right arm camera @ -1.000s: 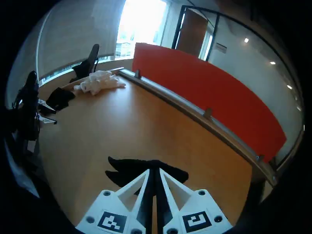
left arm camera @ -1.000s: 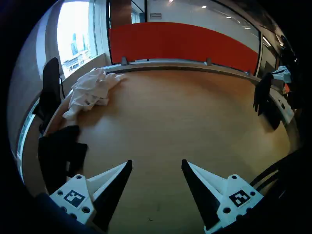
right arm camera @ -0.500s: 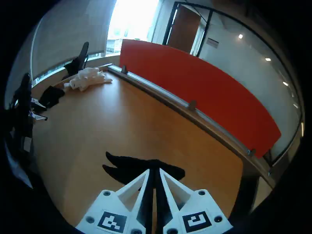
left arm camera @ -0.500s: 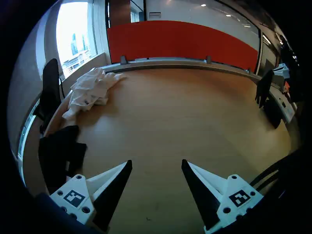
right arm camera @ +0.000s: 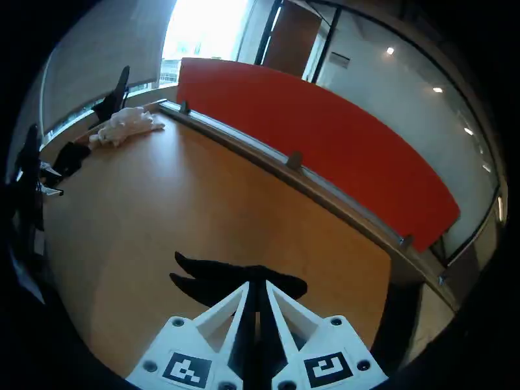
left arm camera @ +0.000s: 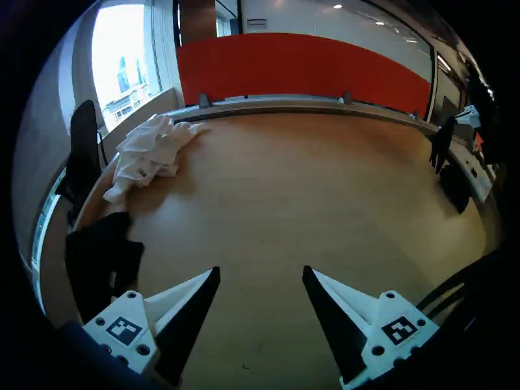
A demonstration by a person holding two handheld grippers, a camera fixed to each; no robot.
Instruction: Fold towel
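Right gripper point(right arm camera: 257, 283) clenched on a black cloth point(right arm camera: 221, 279); left gripper point(left arm camera: 260, 269) held spread above the worktop point(left arm camera: 292, 188).
A broad stretch of wood is seen ahead of both grippers, bounded at the far edge by a red divider panel point(left arm camera: 299, 65). One crumpled white towel point(left arm camera: 151, 153) is seen far ahead and left of the left gripper, by the worktop's left edge, well apart from it. A second dark cloth point(left arm camera: 97, 260) lies just left of its left finger. The clamped black cloth is seen hanging far off to its right.
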